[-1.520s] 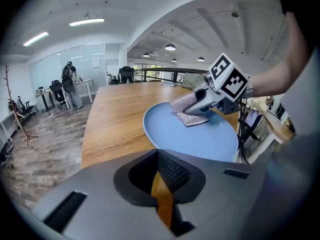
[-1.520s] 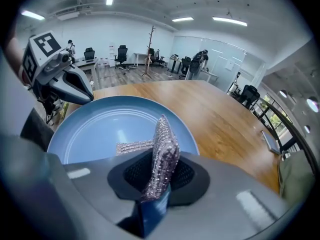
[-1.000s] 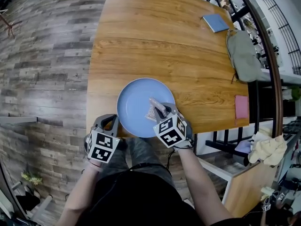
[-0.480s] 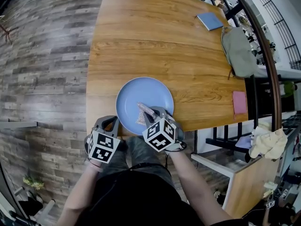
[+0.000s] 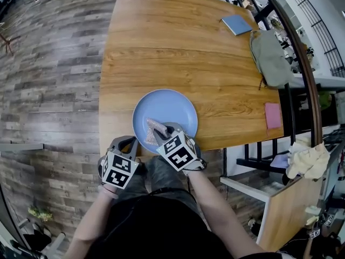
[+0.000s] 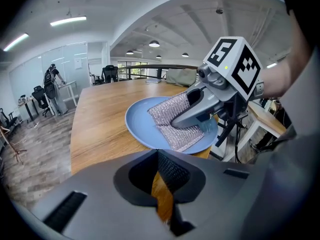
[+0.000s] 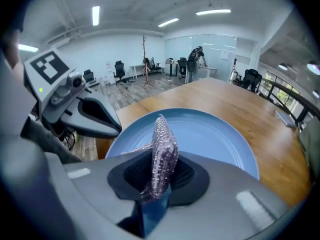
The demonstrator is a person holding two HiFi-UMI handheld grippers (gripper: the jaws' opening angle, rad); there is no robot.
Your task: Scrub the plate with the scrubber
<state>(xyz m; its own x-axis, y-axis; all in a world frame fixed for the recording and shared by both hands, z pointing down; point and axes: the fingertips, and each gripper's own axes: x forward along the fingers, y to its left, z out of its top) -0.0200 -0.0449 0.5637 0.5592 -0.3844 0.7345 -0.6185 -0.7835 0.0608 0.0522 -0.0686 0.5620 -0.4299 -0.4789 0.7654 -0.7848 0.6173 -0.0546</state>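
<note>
A round blue plate [image 5: 167, 109] lies at the near edge of the wooden table [image 5: 161, 47]. My right gripper [image 5: 163, 134] is shut on a silver mesh scrubber [image 5: 154, 130], which rests on the plate's near left part. In the right gripper view the scrubber [image 7: 164, 149] stands up between the jaws over the plate [image 7: 215, 131]. My left gripper [image 5: 128, 143] sits shut at the table's edge, just left of the plate, with nothing visibly held. In the left gripper view [image 6: 160, 184] the plate [image 6: 139, 123], the scrubber [image 6: 167, 115] and the right gripper [image 6: 176, 123] lie ahead.
A blue notebook [image 5: 236, 24], a grey bag [image 5: 269, 58] and a pink pad [image 5: 271, 116] lie along the table's right side. A black railing [image 5: 302, 63] runs past that edge. A yellow cloth [image 5: 307, 161] lies on a lower surface at the right.
My right gripper has slid left across the plate's near part, dragging the scrubber with it. The left gripper has stayed where it was.
</note>
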